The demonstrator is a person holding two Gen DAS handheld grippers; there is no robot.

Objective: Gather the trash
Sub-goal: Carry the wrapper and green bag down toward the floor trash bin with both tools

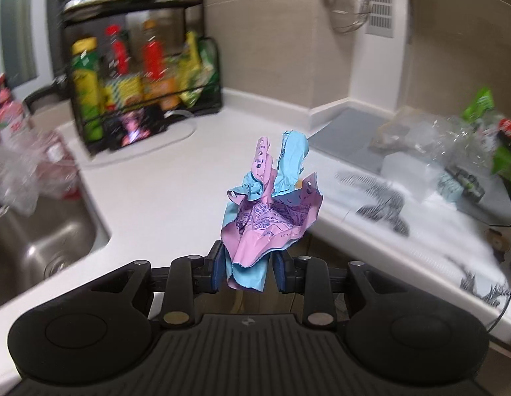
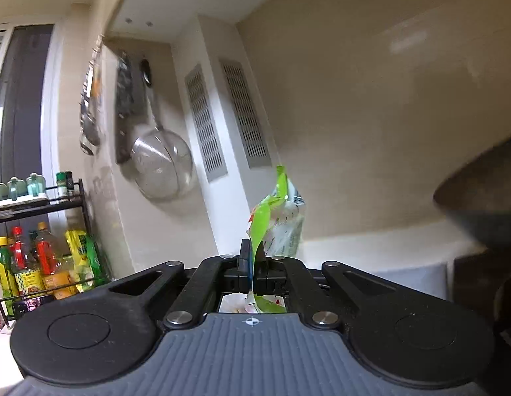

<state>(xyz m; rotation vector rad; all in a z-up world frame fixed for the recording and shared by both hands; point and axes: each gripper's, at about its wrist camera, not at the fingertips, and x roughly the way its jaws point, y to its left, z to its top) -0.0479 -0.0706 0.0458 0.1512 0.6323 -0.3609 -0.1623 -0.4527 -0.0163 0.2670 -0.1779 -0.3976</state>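
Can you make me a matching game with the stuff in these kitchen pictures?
Things:
1. crumpled paper
2. green wrapper
3. metal strainer
4. sink

Places:
A. hanging on the wall
B. pinched in the right gripper
C. set into the counter, far left
D. pinched in the left gripper

Pairs: 1-D, 2-B, 3-A, 4-C

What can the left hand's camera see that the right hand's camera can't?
Only the left view shows the sink, the white counter and the crumpled pink and blue paper pinched in the left gripper. Only the right view shows the green wrapper clamped in the right gripper. Both show the bottle rack and the hanging strainer.
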